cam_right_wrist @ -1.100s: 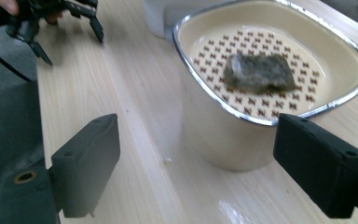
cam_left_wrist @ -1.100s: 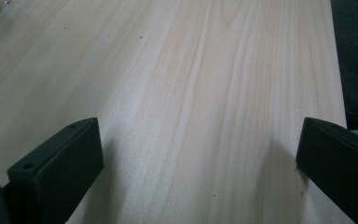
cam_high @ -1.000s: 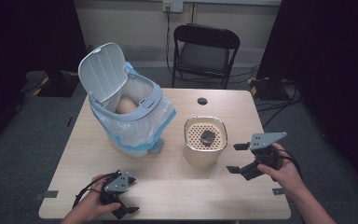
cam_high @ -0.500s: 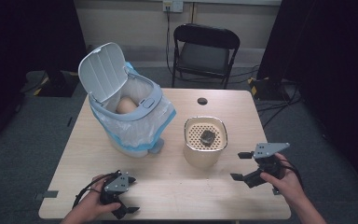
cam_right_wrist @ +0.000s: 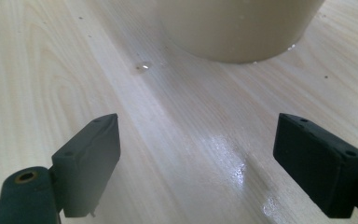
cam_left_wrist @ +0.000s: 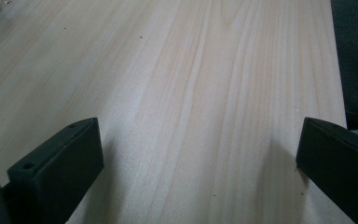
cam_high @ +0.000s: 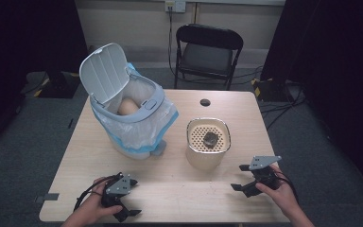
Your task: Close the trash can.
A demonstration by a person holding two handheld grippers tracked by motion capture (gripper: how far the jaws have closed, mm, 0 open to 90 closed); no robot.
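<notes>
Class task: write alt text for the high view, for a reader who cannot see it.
On a wooden table, a person's hands rest two open grippers, the left gripper and right gripper, near the front edge. Behind stand a lined white bin with its lid up and a cream perforated container holding a dark lump.

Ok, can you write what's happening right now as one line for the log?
left tongs: open, empty, low at table front | right tongs: open, empty, facing beige container | dark lump: on container's perforated insert | bin: lid up

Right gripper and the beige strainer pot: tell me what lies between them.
Bare tabletop with a few small water drops. The right gripper view shows the right gripper open, facing the beige strainer pot.
</notes>
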